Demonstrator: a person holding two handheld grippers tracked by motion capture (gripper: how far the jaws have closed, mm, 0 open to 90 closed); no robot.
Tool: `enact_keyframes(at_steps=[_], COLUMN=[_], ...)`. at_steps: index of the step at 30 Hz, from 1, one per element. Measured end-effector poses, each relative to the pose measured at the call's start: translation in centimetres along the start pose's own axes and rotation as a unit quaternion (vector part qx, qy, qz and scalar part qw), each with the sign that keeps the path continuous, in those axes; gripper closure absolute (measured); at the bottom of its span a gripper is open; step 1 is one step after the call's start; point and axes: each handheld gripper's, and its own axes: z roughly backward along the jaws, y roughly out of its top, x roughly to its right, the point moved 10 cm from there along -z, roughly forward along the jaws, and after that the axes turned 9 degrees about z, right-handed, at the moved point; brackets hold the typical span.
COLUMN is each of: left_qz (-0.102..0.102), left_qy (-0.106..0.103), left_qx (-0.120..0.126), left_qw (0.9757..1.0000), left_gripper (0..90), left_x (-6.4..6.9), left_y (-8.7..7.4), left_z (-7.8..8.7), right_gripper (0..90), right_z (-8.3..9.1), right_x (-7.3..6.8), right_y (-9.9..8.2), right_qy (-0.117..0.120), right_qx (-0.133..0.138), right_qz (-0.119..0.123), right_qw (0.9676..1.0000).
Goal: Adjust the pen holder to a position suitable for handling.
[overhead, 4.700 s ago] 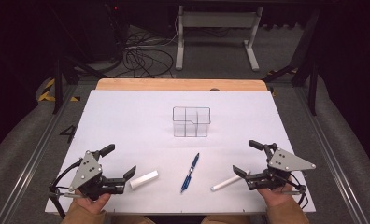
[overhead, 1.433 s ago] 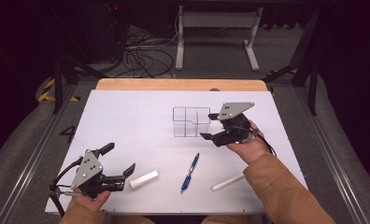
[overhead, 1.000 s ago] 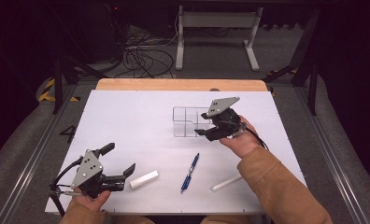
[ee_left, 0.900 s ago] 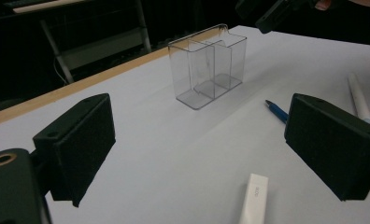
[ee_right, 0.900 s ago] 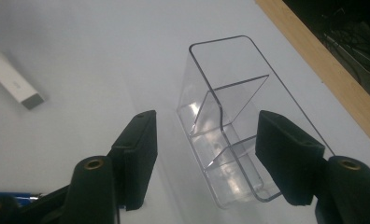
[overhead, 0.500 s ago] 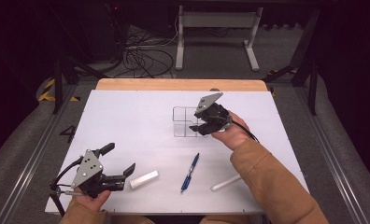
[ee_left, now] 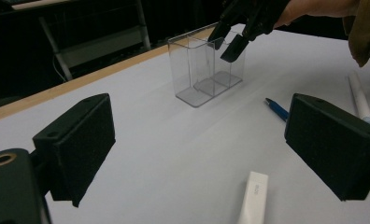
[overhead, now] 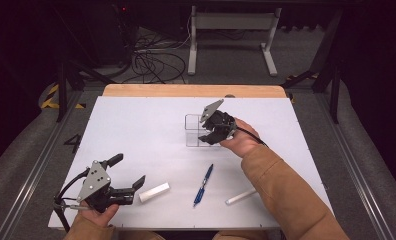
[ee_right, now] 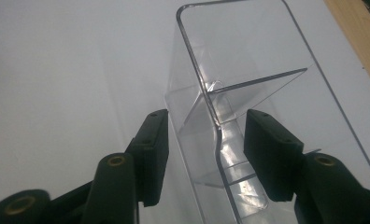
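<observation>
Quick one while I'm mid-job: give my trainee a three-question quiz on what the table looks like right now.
1. True or false: one jaw of the right gripper stands inside the clear divided organizer and the other outside its wall.
2. Which lies closest to the left gripper? A) the blue pen B) the white marker C) the white stick
3. What is between the jaws of the left gripper?

Key
1. True: the jaws straddle a wall of the organizer and have just been closing; the pads do not yet press on it.
2. B
3. Nothing; they stand open over the white table.
</observation>
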Motion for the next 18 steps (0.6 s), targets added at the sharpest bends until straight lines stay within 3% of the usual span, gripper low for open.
enact_keyframes(at_steps=[6,14,18], left_qz=[0.001,0.000,-0.001], left_qy=[-0.002,-0.003,-0.004], left_qx=[-0.001,-0.003,-0.003], left_qw=[1.0000,1.0000,1.0000], left_gripper=[9.5,9.5,9.5], left_x=[0.0,0.1,0.1], left_y=[-0.1,-0.2,-0.2], left_z=[0.0,-0.1,-0.1], right_gripper=[58.4,73.0,74.8], right_z=[-0.8,-1.3,-1.3], right_x=[0.1,-0.3,-0.2], right_y=[-0.4,-0.5,-0.4], right_qy=[0.001,0.001,-0.005], right_qx=[-0.010,-0.032,-0.029], right_qz=[0.000,0.032,0.031], right_qw=[1.0000,0.9990,0.9991])
